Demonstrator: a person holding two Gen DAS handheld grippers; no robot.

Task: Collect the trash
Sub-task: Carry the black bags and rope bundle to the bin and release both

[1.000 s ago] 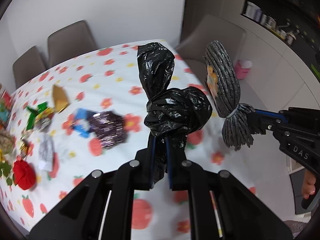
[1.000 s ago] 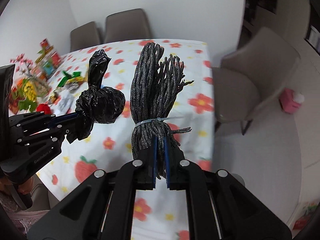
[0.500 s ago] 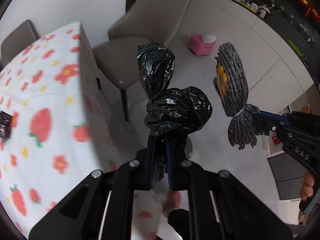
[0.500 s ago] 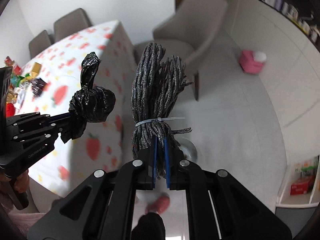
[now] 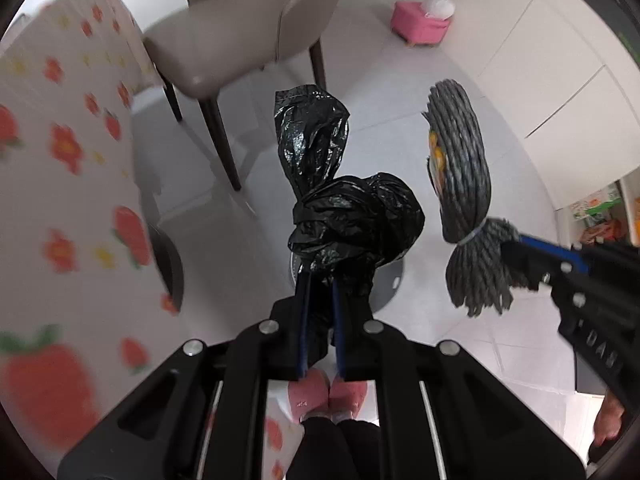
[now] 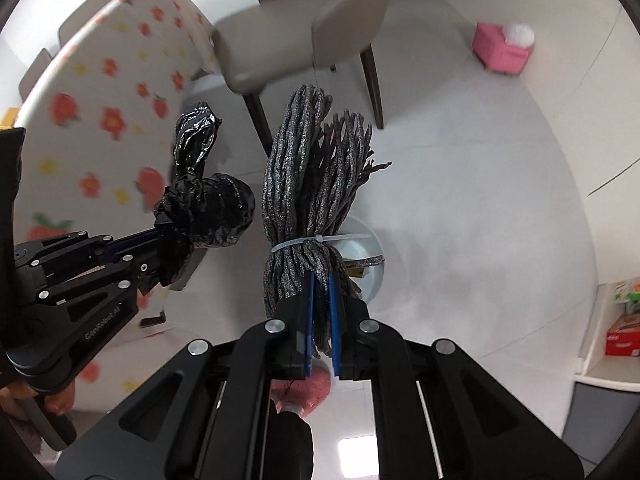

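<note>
My left gripper [image 5: 320, 280] is shut on a knotted black plastic bag [image 5: 340, 216] that stands up from its jaws. The same black bag [image 6: 204, 204] shows at the left of the right wrist view, held by the left gripper [image 6: 168, 244]. My right gripper [image 6: 321, 280] is shut on a grey rope bundle [image 6: 312, 184] tied with a white zip tie. In the left wrist view that rope bundle [image 5: 464, 184] hangs at the right in the right gripper [image 5: 516, 252]. Both point down at the floor. Under the rope lies a round white bin [image 6: 364, 260], partly hidden, with some scraps inside.
The table with its strawberry-and-flower cloth [image 5: 60, 184] hangs at the left. A beige chair [image 5: 240, 36] stands behind on the white tiled floor. A pink stool [image 6: 502, 50] sits far right. The person's pink slippers [image 5: 328, 394] show below. Shelves with boxes [image 6: 622, 332] are at the right edge.
Both grippers swung off the tabletop, out past its edge and down toward the floor, keeping the bag and rope bundle clamped. The bin and slippers came into view.
</note>
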